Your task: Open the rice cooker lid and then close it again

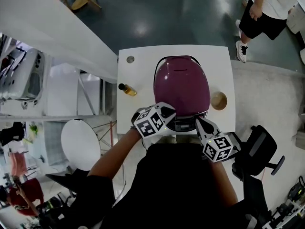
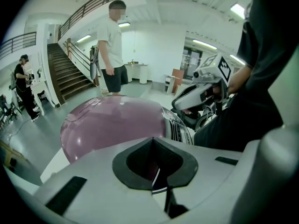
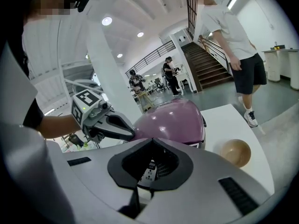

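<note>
There is one purple rice cooker (image 1: 181, 87), one small bottle (image 1: 127, 89), one brown bowl (image 1: 218, 100) and two tongs. The cooker, bottle and bowl sit on a white square tabletop (image 1: 143, 66) in a big bright room with a dark shiny floor (image 1: 181, 13) and stairs (image 2: 70, 78). The cooker is in the middle, lid down. Its long way runs away from the person and its button panel faces them. The left tongs (image 1: 167, 112) and right tongs (image 1: 199, 123) are both shut tight, holding nothing, by the cooker's front.

The person is wearing a black short-sleeved top (image 1: 186, 190). Beside the rice cooker (image 1: 181, 85), the left gripper (image 1: 167, 112) and right gripper (image 1: 199, 123) are bearing black-and-white marker cubes.
</note>
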